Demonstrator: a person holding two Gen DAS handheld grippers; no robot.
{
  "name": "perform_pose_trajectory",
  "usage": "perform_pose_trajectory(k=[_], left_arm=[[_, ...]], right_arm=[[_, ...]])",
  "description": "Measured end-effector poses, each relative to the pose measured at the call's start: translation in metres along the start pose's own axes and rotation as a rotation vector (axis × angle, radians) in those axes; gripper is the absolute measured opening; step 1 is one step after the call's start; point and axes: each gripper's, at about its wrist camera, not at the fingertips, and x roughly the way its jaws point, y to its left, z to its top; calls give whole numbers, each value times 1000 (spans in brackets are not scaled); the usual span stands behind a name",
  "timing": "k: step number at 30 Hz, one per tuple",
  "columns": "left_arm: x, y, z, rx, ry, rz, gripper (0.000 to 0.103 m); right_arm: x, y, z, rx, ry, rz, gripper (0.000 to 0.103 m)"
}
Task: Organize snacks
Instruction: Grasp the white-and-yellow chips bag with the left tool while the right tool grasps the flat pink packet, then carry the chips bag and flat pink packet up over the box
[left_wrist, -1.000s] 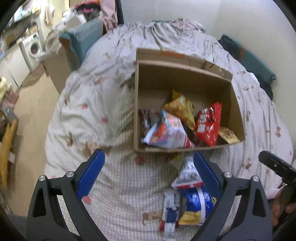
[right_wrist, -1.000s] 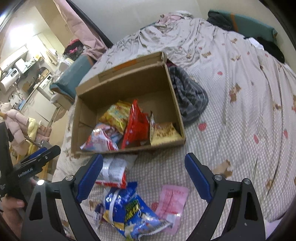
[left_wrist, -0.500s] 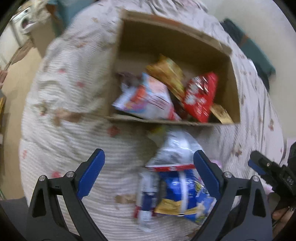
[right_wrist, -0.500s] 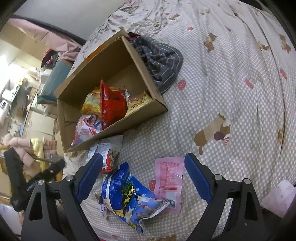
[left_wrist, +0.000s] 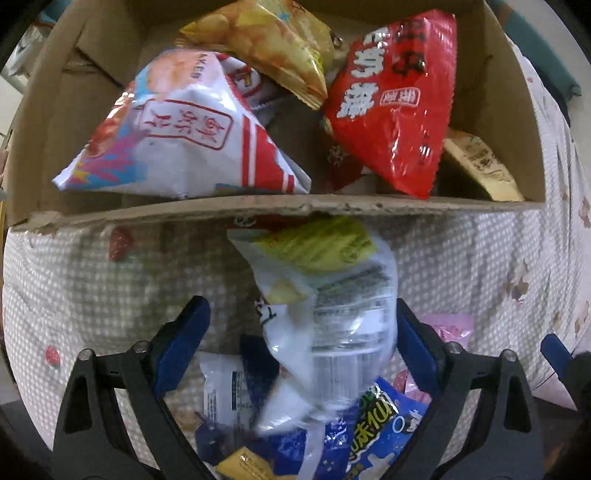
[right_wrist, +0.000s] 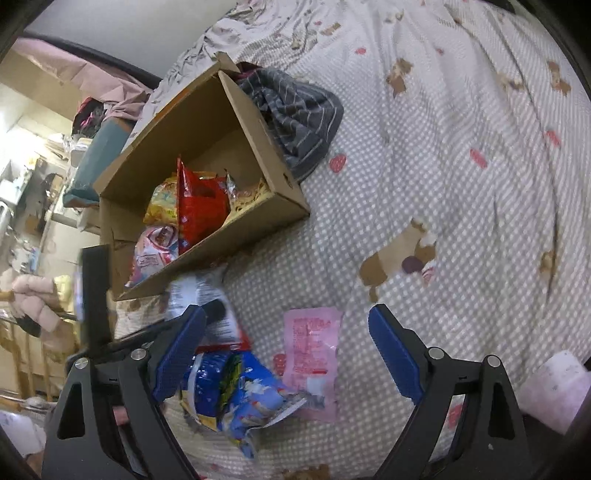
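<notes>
Reaching: our left hand-held gripper (left_wrist: 299, 332) hangs wide open over the white snack bag (left_wrist: 328, 314), holding nothing.
Snack bag: on the bed (left_wrist: 110, 288), at 6 o'clock from the cardboard box (left_wrist: 280, 208), overlapping the blue bag (left_wrist: 369, 424).
Right hand-held gripper (right_wrist: 286, 350): spread open, empty, above the pink packet (right_wrist: 312, 350).
Advice: we should pinch the white bag's middle only; blur hides its lower edge, perhaps tangled.
</notes>
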Motion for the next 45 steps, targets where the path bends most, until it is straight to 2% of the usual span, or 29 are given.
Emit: perform_pose_trajectory(k=[1,2,6,11,15,17,19,20,22,24,26,27,29,31,36,40,42,43,45], left_arm=[[0,-2,0,12,-4,-16,63],[0,-5,0,25,9,-21,55],[-13,-7,-6,28,-2,-59,48],[-43,2,-22,10,-16,-111,47],[-80,16,-38,59,-70,-127,47],[-93,25,-40,80,-94,-114,47],[-104,40,-48,96,-129,-89,47],[-110,47,-51,103,-148,-76,47],[-119,64,-54,109,-181,-54,47],[-120,75,-53,99,-200,-41,47],[-116,85,-53,64,-188,-64,47],[-114,90,-51,38,-172,-97,47],[-112,94,-49,15,-169,-118,47],[-114,91,-50,21,-189,-118,48],[-117,91,-50,-7,-202,-149,48],[-115,90,-50,-12,-181,-194,48],[-116,89,-52,1,-191,-172,48],[-116,89,-52,3,-193,-165,48],[-115,91,-52,-9,-193,-160,48]], right_arm=[[1,1,0,-2,2,2,93],[1,2,0,-13,2,-5,93],[3,4,0,-17,5,4,93],[7,1,2,7,20,16,93],[22,-10,0,62,93,31,89],[35,-14,-2,74,147,33,70],[50,-11,-5,53,195,14,62],[55,-8,-5,33,210,1,57],[70,1,-10,-34,238,-81,57],[83,5,-14,-89,260,-203,57],[96,11,-19,-141,290,-267,57],[99,14,-21,-155,295,-272,58],[107,24,-26,-211,298,-298,67],[114,30,-30,-253,303,-338,68],[121,38,-36,-298,295,-368,67],[129,47,-44,-365,293,-386,54],[127,48,-45,-346,277,-361,48],[123,47,-44,-331,264,-347,42],[111,44,-38,-290,222,-309,39]])
